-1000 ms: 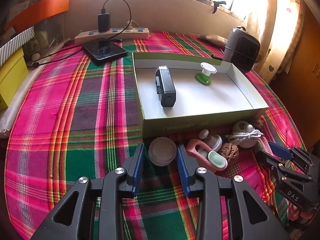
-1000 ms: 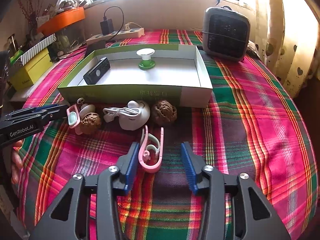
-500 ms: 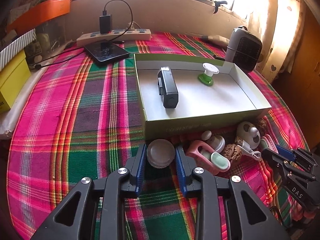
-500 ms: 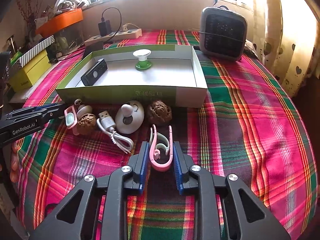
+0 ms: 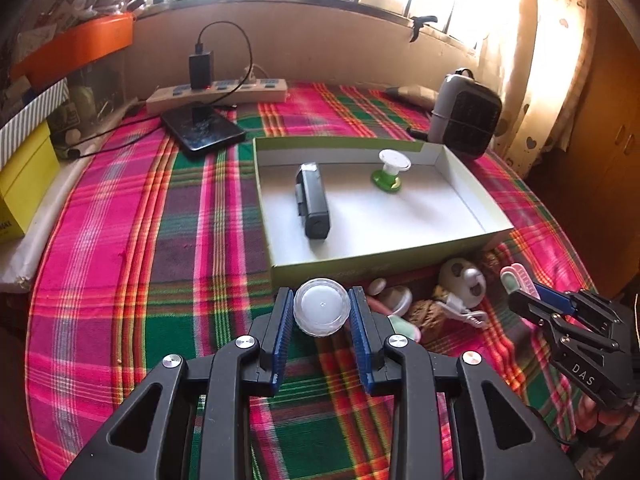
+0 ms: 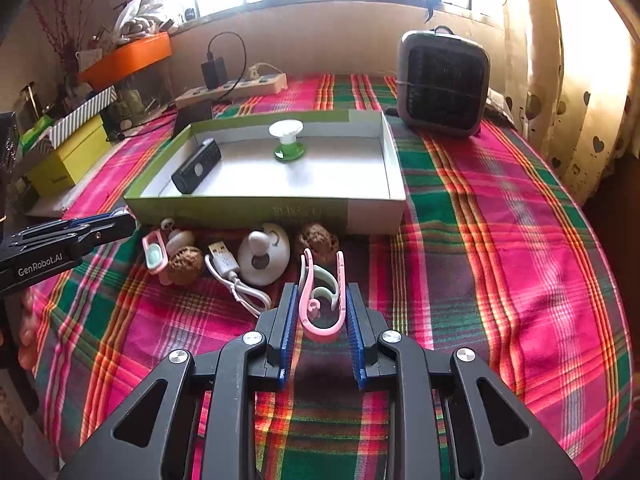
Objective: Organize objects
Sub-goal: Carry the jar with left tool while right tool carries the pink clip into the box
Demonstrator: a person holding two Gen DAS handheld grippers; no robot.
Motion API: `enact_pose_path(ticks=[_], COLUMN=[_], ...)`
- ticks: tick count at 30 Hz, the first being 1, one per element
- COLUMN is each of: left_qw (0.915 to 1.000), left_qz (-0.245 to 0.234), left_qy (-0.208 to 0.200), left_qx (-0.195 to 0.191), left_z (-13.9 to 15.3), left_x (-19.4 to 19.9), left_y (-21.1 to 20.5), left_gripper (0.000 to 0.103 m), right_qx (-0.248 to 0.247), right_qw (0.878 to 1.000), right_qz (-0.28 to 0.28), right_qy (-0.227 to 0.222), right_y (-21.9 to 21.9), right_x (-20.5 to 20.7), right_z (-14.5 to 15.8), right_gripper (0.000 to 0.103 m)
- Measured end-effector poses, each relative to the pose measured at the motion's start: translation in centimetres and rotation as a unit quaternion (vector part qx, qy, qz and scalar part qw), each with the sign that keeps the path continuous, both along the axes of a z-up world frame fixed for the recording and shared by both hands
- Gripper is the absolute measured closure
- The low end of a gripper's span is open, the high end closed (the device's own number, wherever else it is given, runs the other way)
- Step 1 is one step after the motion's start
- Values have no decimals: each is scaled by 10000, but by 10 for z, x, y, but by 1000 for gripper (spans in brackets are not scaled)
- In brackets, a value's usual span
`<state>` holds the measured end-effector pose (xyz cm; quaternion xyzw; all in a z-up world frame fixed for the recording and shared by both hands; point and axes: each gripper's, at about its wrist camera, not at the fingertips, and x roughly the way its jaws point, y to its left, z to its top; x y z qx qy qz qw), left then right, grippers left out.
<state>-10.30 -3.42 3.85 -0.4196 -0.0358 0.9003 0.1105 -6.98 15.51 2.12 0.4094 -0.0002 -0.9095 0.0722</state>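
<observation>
Both grippers have just closed: left gripper [image 5: 322, 312] now pinches the round white lid [image 5: 322, 306], right gripper [image 6: 322, 312] clamps the pink clip [image 6: 320, 300], near the green box [image 6: 256, 210].

Left tongs [image 5: 322, 312]: pitched downward over the bench, jaws just closed, blue pads pressing both sides of a round white lid [image 5: 322, 307]. Right tongs [image 6: 322, 308]: same downward pitch, jaws just closed, pads against both arms of a pink clip [image 6: 322, 300]. Both sit side by side, fingertips pointing forward.
</observation>
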Motion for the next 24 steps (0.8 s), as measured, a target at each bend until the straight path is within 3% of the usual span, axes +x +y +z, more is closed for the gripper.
enact_pose_path(ticks=[24], left_qw=[9994], left_qz=[-320], left_qy=[38], left_qx=[105], left_z=[16], left_x=[-38], left_y=[29], left_gripper=[77], right_qx=[-134], right_qw=[9993], right_qz=[327], right_qy=[111], right_y=[-7], right_x=[-41], right_z=[27], right_gripper=[79])
